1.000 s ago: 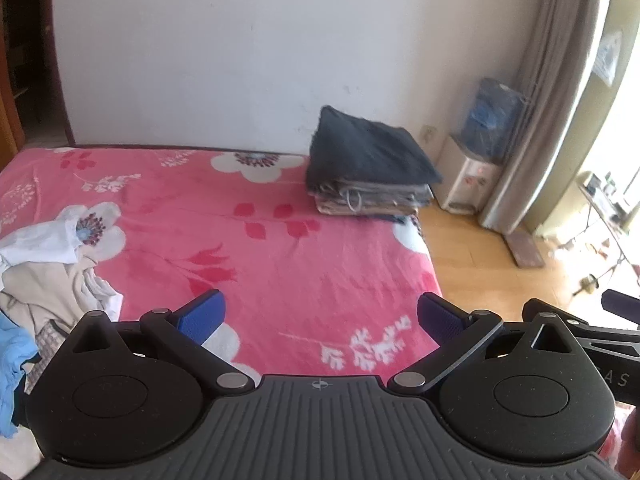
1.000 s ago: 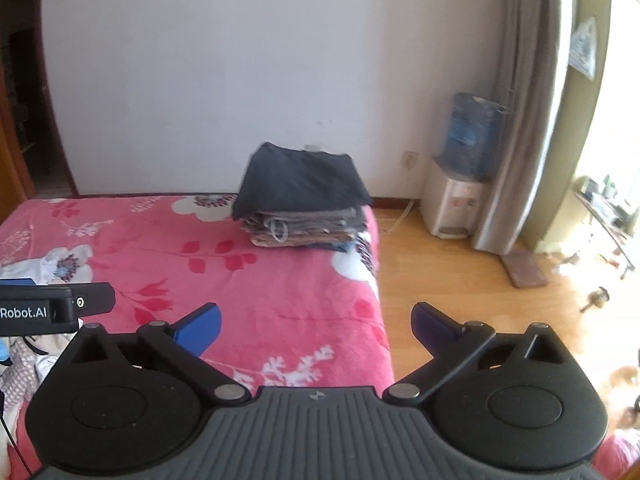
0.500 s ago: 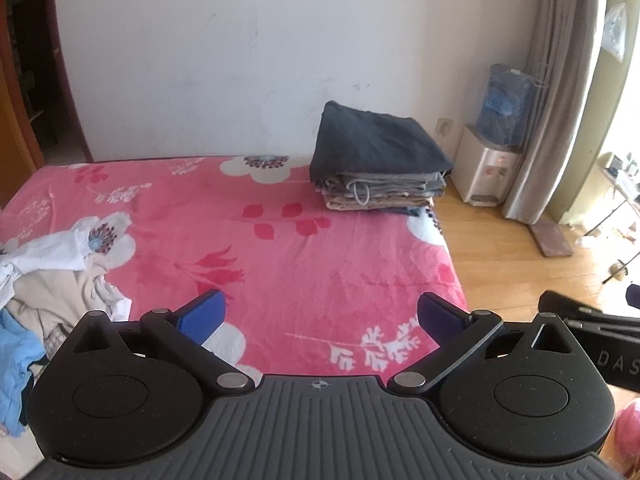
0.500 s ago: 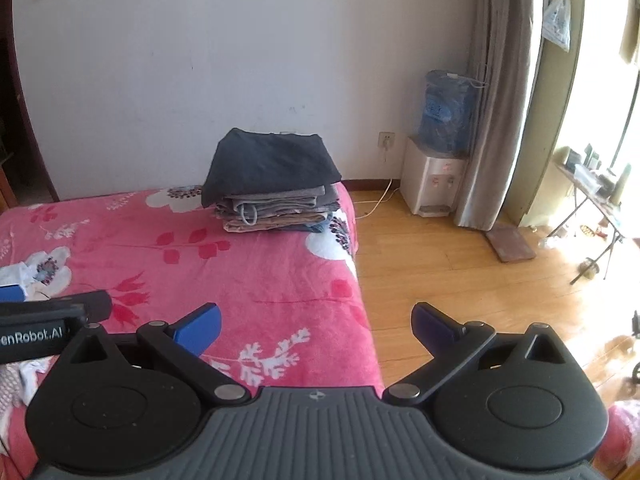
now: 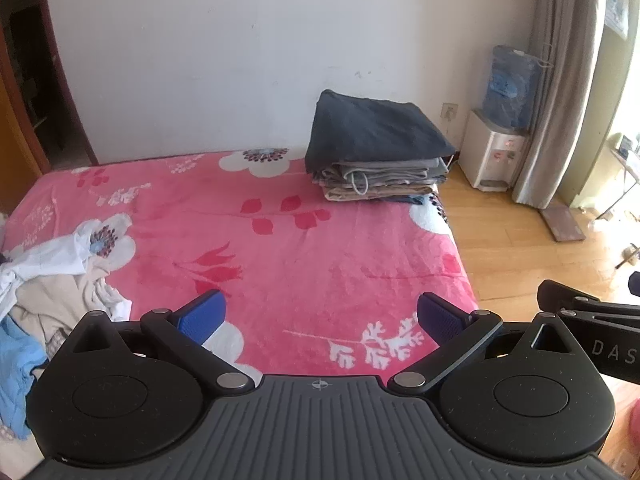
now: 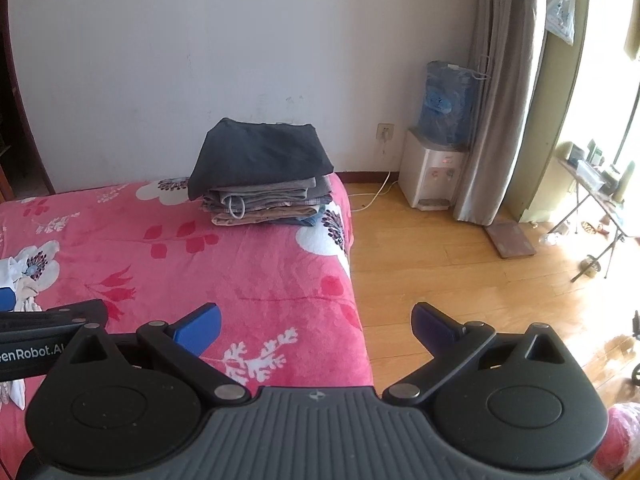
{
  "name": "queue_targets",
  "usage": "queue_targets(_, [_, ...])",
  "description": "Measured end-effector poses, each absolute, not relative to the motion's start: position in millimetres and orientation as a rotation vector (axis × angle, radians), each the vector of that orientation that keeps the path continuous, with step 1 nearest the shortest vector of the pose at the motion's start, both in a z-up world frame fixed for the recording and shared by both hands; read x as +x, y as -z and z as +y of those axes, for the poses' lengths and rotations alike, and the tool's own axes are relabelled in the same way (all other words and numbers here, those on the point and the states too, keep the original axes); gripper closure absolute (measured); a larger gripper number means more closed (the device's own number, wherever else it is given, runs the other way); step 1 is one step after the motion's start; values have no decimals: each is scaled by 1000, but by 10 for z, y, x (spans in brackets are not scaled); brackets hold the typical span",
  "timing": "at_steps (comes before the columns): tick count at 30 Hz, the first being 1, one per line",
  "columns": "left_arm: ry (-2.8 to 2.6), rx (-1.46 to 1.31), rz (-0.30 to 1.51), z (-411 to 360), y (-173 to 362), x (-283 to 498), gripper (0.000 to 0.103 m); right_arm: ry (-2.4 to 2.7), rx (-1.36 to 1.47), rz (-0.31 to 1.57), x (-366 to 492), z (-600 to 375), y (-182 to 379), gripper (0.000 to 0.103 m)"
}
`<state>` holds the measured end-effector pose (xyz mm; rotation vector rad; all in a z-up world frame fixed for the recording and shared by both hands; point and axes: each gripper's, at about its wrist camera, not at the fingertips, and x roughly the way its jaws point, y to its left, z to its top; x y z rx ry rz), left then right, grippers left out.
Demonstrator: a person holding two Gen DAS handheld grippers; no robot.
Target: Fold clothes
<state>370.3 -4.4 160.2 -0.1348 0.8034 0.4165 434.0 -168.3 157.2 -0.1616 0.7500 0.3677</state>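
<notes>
Above the pink bed (image 5: 320, 248), both grippers' fingers (image 5: 202, 316) (image 6: 198, 326) spread wide, empty.

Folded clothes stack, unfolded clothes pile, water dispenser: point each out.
folded clothes stack (image 5: 376, 136): left wrist view, dark top garment.
unfolded clothes pile (image 5: 60, 292): left wrist view, beige garment.
water dispenser (image 6: 434, 174): right wrist view, white cabinet front.

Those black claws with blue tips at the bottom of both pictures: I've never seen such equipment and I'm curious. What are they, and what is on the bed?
They are two hand-held grippers, one per hand, each carrying a camera that looks forward between its fingers. One picture comes from the left gripper, the other from the right gripper. Both stand open and hold nothing. Below lies a pink flowered blanket covering a bed. At its far corner sits a neat stack of folded clothes, dark grey on top. On the left lies a loose heap of white, beige and blue garments, not yet folded.
</notes>
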Motion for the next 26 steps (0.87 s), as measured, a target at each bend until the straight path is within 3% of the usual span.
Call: queue_targets(26, [-426,-137,803,-32,-1591,3714,0,-350,-173,755,4374,-1771,-1576,0])
